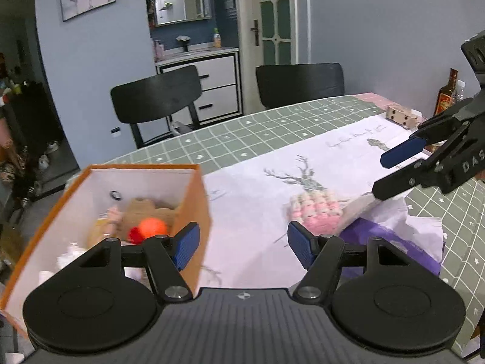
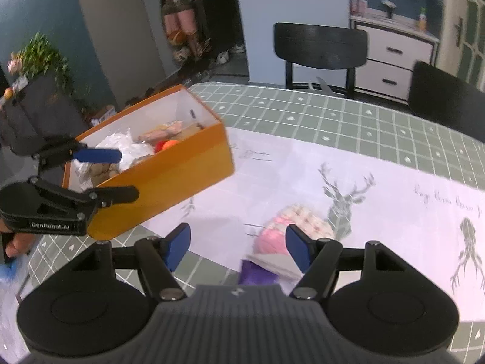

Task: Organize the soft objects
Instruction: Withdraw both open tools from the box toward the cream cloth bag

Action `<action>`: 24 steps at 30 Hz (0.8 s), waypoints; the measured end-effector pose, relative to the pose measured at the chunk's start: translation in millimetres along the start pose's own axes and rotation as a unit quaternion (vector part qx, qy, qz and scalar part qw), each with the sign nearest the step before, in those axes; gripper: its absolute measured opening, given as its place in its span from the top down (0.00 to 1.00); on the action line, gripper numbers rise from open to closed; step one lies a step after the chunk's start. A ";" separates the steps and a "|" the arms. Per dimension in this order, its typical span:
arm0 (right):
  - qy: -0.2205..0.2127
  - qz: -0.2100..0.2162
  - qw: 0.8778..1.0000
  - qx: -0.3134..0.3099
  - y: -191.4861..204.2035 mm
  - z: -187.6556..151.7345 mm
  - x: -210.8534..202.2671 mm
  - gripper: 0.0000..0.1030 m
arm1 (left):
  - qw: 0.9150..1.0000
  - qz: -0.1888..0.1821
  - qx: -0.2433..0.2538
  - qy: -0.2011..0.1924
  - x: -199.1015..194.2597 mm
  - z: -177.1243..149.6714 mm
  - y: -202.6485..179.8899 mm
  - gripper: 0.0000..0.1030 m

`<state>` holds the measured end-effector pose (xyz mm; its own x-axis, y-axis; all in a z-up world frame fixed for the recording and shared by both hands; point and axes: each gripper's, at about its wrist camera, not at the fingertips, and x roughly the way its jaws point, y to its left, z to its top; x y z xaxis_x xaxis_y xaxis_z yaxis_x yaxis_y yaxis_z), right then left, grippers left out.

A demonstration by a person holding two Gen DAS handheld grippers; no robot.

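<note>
An orange box [image 1: 194,200] with a white inside stands at the table's left edge and holds several soft toys, among them an orange ball [image 1: 153,227]. It also shows in the right wrist view [image 2: 169,179]. A pink and cream knitted toy [image 1: 316,210] lies on a white deer-print cloth [image 1: 260,182], seen too in the right wrist view [image 2: 291,224]. My left gripper [image 1: 242,244] is open and empty beside the box's near corner. My right gripper [image 2: 238,247] is open and empty, just short of the knitted toy.
A purple pack [image 1: 391,242] with white tissue lies right of the knitted toy. A wooden block [image 1: 401,115] and a brown bottle [image 1: 447,94] stand at the far right. Two black chairs [image 1: 157,97] stand behind the green checked table [image 1: 272,124].
</note>
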<state>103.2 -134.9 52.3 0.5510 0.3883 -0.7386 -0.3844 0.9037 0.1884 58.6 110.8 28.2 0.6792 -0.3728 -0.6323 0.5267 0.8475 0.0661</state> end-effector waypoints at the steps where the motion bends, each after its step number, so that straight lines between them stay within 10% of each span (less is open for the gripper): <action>1: -0.004 -0.001 1.000 0.005 -6.7 -3.8 -1.8 0.33 | 1.000 -0.004 0.001 0.000 2.5 -0.6 -3.3 0.24; 24: -0.056 -0.021 0.992 0.114 -116.3 -63.8 -11.7 0.30 | 0.983 -0.131 0.124 0.032 77.3 8.7 -91.5 0.32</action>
<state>94.2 -256.0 -2.3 0.6475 0.3547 -0.6744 -0.1892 0.9322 0.3086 67.3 1.2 -20.0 0.4745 -0.5338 -0.7000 0.7931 0.6043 0.0768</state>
